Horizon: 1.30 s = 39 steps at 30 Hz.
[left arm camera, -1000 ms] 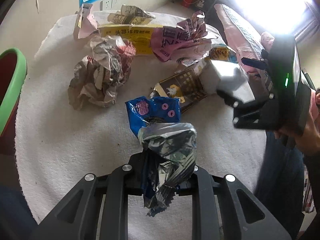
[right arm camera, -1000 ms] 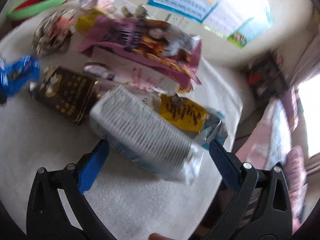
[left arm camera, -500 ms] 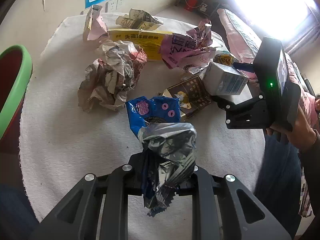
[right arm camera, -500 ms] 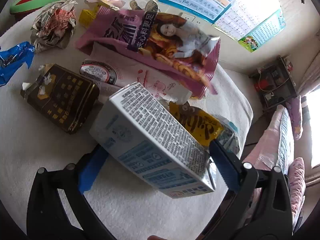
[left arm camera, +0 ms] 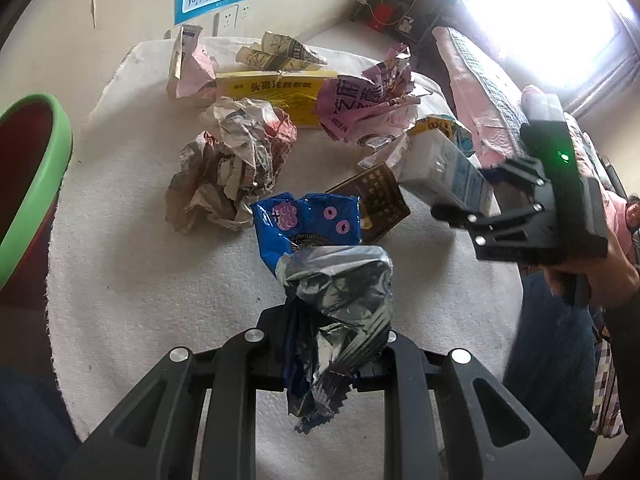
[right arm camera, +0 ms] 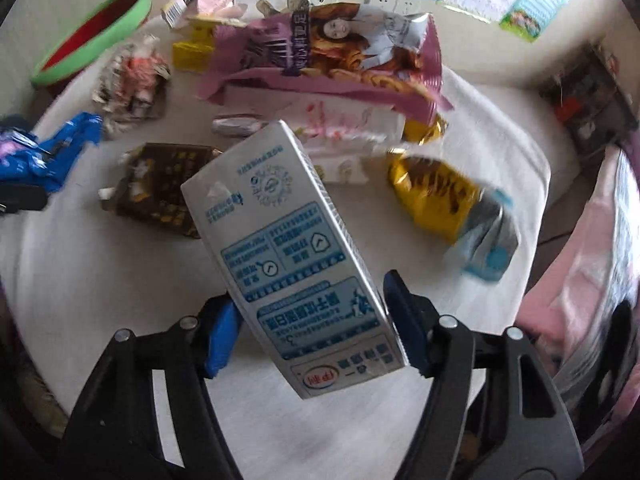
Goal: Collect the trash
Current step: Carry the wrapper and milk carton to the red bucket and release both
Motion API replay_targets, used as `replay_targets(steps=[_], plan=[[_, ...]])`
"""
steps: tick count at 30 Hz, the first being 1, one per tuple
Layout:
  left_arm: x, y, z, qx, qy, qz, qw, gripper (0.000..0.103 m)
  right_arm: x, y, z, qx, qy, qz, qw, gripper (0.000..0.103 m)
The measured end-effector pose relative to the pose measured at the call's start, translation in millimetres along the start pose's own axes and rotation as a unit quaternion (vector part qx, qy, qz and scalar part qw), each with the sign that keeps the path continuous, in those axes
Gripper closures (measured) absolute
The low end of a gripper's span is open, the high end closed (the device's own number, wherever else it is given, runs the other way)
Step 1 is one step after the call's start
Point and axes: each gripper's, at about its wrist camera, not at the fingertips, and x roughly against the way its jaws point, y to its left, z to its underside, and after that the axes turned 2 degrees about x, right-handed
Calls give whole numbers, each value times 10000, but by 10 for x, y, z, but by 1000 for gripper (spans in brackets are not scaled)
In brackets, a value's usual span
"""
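Two hand-held grippers (left arm camera: 326, 344) (right arm camera: 310, 332), one item each

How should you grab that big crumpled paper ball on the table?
Grip the crumpled paper ball across its middle, coming straight down from above. It is a loose, lumpy wad lying free on the white cloth, so wide-open jaws can squeeze its soft folds from both sides.

Round table w/ white towel-like cover (left arm camera: 132, 280). Lying on it: crumpled paper wad (left arm camera: 232, 168) at centre-left, yellow box (left arm camera: 276, 94) and pink carton (left arm camera: 188, 68) toward upper edge, pink snack bag (left arm camera: 368, 100) upper right, dark brown packet (left arm camera: 378, 200) mid-frame, yellow-blue wrapper (right arm camera: 452, 204) right of centre in right view.
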Motion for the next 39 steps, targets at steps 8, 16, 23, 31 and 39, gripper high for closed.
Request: replay_targets(steps=[8, 16, 23, 31, 39], plan=[[129, -7, 18, 21, -194, -28, 9998, 85, 425, 189, 174, -1005, -390, -209, 9939, 38], [376, 112, -74, 148, -531, -100, 9984, 86, 780, 353, 1, -1685, -1050, -81, 9801, 38], [593, 259, -175, 201, -830, -223, 9961, 86, 903, 487, -162, -2044, -1421, -189, 9683, 37], [838, 584, -263, 461, -1100, -373, 9922, 85, 930, 796, -516, -1883, -1589, -388, 9684, 37], [1142, 1105, -357, 867, -1431, -596, 9841, 85, 909, 1119, -1032, -1643, -1777, -674, 9679, 37]])
